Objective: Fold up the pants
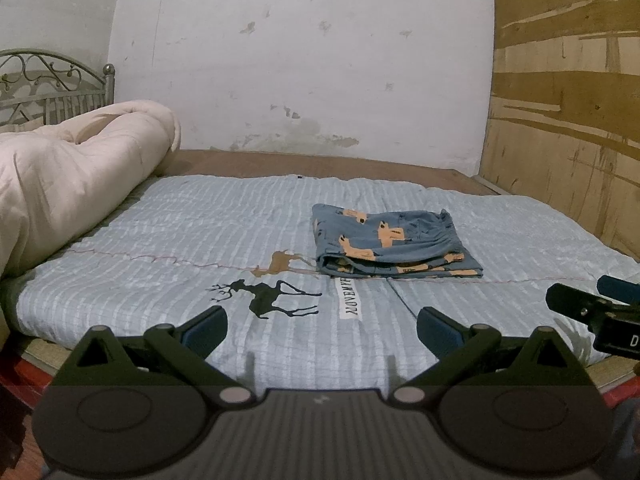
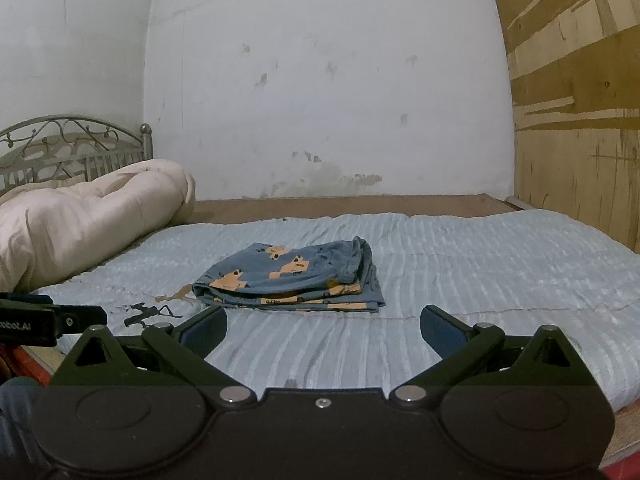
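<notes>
The blue pants with orange prints lie folded in a compact stack on the light blue quilt, right of the middle in the left wrist view. They also show in the right wrist view, straight ahead. My left gripper is open and empty, held back near the bed's front edge, apart from the pants. My right gripper is open and empty, also short of the pants. The right gripper's tip shows at the right edge of the left wrist view.
A rolled cream duvet lies along the left side of the bed below a metal headboard. A plywood panel stands on the right, a white wall behind. The left gripper's side shows at left in the right wrist view.
</notes>
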`<state>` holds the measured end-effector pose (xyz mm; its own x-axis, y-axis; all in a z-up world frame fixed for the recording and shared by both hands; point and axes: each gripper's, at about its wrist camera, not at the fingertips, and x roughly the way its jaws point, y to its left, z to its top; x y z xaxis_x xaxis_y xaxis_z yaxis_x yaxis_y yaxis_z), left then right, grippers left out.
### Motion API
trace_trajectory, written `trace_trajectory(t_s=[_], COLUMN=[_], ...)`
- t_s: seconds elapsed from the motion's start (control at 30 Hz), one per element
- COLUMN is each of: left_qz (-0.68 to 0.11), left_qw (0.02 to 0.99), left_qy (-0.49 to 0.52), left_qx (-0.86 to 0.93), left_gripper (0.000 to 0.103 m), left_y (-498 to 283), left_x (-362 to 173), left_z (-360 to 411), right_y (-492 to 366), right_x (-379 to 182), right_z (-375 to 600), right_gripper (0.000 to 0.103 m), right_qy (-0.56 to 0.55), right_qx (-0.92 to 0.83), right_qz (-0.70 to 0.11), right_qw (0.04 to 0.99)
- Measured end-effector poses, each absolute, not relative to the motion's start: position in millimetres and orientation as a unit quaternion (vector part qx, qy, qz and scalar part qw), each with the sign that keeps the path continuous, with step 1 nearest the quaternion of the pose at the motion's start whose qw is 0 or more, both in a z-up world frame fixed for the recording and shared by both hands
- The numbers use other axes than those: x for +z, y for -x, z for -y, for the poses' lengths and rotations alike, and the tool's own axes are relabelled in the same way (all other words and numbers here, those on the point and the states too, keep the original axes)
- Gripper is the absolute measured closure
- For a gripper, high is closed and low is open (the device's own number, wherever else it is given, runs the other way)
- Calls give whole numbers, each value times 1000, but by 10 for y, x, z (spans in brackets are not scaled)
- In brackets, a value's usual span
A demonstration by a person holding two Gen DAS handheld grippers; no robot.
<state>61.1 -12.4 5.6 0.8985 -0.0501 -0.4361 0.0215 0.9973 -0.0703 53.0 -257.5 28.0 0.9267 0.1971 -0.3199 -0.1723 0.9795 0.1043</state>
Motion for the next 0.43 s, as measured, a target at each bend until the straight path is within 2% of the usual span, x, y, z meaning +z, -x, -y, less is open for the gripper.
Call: trace_trajectory(t_s=[0.43], left_qz=[-225], left_qw=[974], left_qy=[35], left_qx=[-16], left_gripper=[1], left_y=[-619], left_x=[50], left_z=[117], right_y=[-565], right_x=[226], right_z=[2573], right_gripper=[1], right_qy=[-35], right_qx=[98], right_qz=[-171], right_qw=[980])
